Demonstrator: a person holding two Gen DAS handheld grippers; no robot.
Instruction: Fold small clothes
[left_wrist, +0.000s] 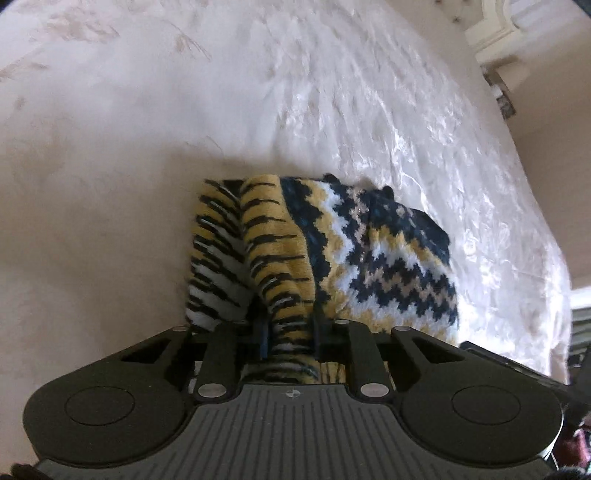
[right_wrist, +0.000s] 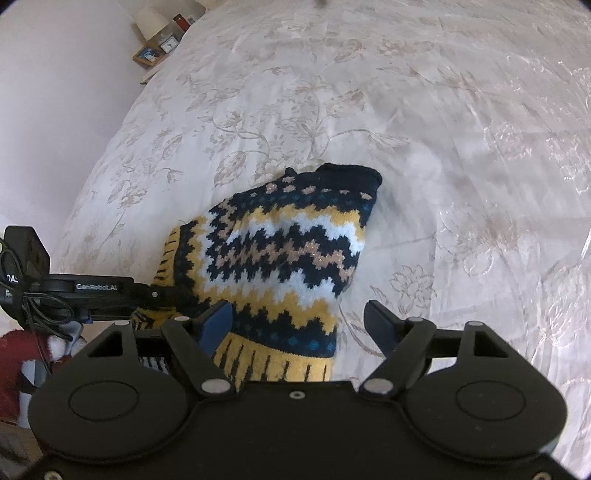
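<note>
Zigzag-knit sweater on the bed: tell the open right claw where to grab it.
Grip the yellow ribbed hem of the navy, yellow and white zigzag-knit sweater, coming from its near side. That free edge lies closest, between the open right claw fingers.

Zigzag-knit sweater (right_wrist: 280, 258), bunched, on bedspread (right_wrist: 443, 147)

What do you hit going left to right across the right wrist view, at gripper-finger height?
Left gripper, coming in from the left edge, shut on the sweater's hem → right gripper's blue-padded finger → knit sweater → right gripper's other finger → bare floral bedspread.
</note>
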